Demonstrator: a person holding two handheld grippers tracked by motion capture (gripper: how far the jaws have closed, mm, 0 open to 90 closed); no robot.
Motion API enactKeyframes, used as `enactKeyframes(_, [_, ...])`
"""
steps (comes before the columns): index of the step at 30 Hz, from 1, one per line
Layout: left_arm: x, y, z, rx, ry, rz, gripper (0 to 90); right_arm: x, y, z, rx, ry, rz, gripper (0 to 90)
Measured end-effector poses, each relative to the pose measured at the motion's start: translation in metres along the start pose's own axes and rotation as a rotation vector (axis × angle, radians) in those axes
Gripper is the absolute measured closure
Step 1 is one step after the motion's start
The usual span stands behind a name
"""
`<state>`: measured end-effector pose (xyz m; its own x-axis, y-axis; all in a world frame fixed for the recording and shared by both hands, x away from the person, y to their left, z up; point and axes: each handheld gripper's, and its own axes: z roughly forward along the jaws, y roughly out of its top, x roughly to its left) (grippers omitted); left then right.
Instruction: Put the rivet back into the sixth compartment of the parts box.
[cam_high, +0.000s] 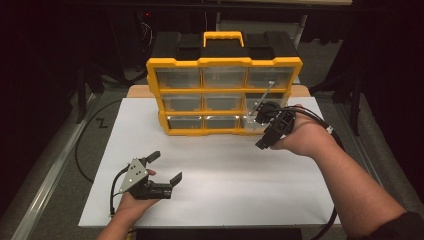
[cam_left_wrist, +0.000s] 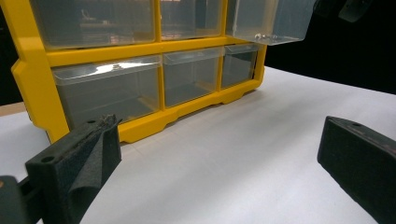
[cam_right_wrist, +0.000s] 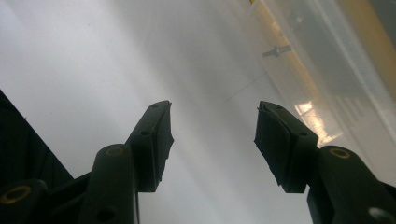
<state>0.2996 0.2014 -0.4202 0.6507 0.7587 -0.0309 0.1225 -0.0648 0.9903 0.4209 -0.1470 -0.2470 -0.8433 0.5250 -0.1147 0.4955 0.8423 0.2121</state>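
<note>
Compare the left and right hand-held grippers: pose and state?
The left hand-held gripper rests low on the white table, well short of the yellow organizer; the right hand-held gripper is raised at the organizer's pulled-out clear drawer. The left's jaws are spread wider than the right's. Both are open and hold nothing.

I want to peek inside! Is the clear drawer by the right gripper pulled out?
Pulled out. The clear plastic drawer juts forward of the yellow organizer frame, beside the right gripper, whose jaws are open.
</note>
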Motion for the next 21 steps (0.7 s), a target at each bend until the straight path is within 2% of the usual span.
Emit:
enactKeyframes(11, [0.0,0.0,0.0,-0.006,0.0,-0.004,0.4,0.004,-0.014,0.039,0.004,0.002,0.016,38.1])
enactKeyframes(15, [0.0,0.0,0.0,0.0,0.0,0.001,0.5,0.006,-0.02,0.053,-0.003,-0.024,0.024,31.2])
enactKeyframes(21, [0.0,0.0,0.0,0.004,0.003,0.003,0.5,0.009,-0.029,0.076,-0.013,-0.039,0.058,21.8])
